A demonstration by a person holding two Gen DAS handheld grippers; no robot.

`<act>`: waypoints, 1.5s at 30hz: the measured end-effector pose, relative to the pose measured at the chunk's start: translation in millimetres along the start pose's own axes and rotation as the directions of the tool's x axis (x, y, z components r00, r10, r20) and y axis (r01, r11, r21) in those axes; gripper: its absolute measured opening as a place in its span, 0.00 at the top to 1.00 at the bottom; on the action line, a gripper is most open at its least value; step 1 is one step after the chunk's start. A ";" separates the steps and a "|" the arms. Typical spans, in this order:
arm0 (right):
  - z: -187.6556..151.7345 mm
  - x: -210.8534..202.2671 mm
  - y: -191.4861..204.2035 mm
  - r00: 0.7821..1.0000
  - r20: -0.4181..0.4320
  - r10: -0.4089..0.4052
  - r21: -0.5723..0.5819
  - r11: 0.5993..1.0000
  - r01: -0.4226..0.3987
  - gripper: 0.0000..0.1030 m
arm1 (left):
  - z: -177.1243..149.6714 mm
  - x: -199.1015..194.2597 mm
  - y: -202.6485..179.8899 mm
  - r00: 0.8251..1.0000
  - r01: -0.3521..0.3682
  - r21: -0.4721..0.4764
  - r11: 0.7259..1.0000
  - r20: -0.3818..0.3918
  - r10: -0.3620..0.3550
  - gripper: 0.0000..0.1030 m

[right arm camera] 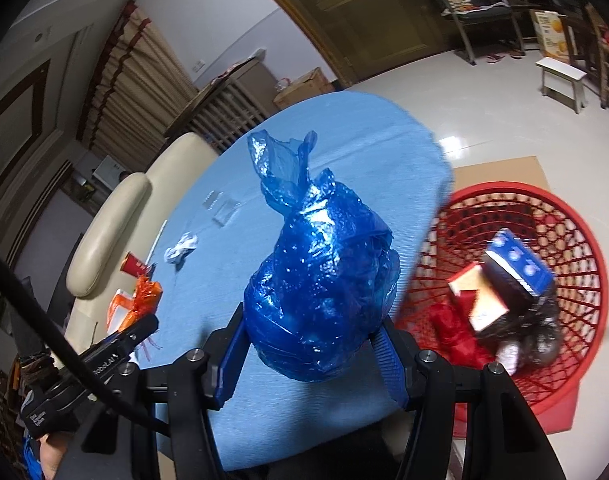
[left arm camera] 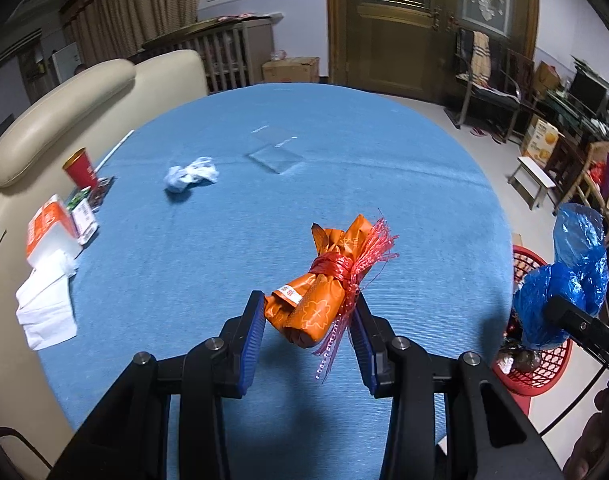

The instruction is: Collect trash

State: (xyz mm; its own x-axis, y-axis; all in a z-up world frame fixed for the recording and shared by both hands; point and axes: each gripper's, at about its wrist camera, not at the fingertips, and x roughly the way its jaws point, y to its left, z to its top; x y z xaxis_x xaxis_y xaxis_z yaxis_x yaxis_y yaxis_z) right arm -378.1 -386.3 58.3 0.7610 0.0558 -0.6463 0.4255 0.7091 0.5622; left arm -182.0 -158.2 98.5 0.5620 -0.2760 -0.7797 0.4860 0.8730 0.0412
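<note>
Two bundles are in carry above the table's [left arm camera: 224, 240] near edge: the left gripper [left arm camera: 308, 320] pinches an orange packet [left arm camera: 316, 300], the right gripper [right arm camera: 316, 344] a blue bag [right arm camera: 320, 280]. Next, each needs swinging over the red basket [right arm camera: 584, 340] beside the table and releasing.

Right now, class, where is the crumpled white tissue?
In the left wrist view, the crumpled white tissue lies on the blue tablecloth, left of centre, beyond the red cup.

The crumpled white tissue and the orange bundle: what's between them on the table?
Nothing: only bare blue tablecloth between tissue and orange bundle, left wrist view.
</note>
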 end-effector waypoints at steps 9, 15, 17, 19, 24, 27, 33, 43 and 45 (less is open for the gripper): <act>6.4 -20.1 -49.7 0.991 0.024 -0.128 0.007 0.992 0.128 0.40 | 3.4 6.7 -56.7 0.994 0.109 0.099 0.989 -0.003 -0.109 0.58; 6.5 -27.2 -82.4 0.972 -0.005 -0.235 -0.007 0.972 0.235 0.40 | 5.3 11.3 -96.6 0.983 0.185 0.165 0.969 -0.015 -0.185 0.58; 6.9 -29.8 -93.0 0.966 -0.014 -0.258 0.001 0.966 0.258 0.40 | 6.7 11.8 -111.8 0.979 0.202 0.188 0.961 -0.019 -0.202 0.58; 6.8 -31.7 -102.1 0.962 -0.023 -0.272 0.010 0.962 0.272 0.40 | 8.2 13.4 -121.6 0.976 0.219 0.204 0.954 -0.026 -0.218 0.58; 8.7 -32.4 -113.0 0.956 -0.046 -0.291 0.011 0.957 0.291 0.39 | 8.6 11.2 -151.0 0.967 0.254 0.257 0.932 -0.033 -0.254 0.58; 7.3 -33.6 -117.1 0.954 -0.061 -0.295 0.013 0.955 0.296 0.38 | 7.3 9.8 -165.6 0.963 0.268 0.283 0.921 -0.039 -0.268 0.58; 9.3 -27.2 -130.5 0.940 -0.108 -0.324 0.062 0.941 0.331 0.28 | 2.7 9.7 -182.0 0.957 0.287 0.322 0.902 -0.062 -0.282 0.58; 16.3 -55.2 -151.1 0.942 -0.053 -0.331 0.132 0.933 0.335 0.27 | -5.0 14.6 -210.1 0.950 0.312 0.369 0.875 -0.107 -0.293 0.57; 18.3 -59.8 -155.4 0.943 -0.042 -0.329 0.143 0.933 0.331 0.27 | -6.8 19.5 -215.7 0.942 0.336 0.366 0.868 -0.137 -0.307 0.56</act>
State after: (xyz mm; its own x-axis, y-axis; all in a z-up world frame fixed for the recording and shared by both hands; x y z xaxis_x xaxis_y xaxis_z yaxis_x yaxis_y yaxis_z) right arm -480.8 -512.7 19.1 0.5576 -0.1510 -0.8163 0.7192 0.5789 0.3842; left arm -280.4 -349.2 70.2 0.2881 -0.4727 -0.8328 0.8554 0.5179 0.0019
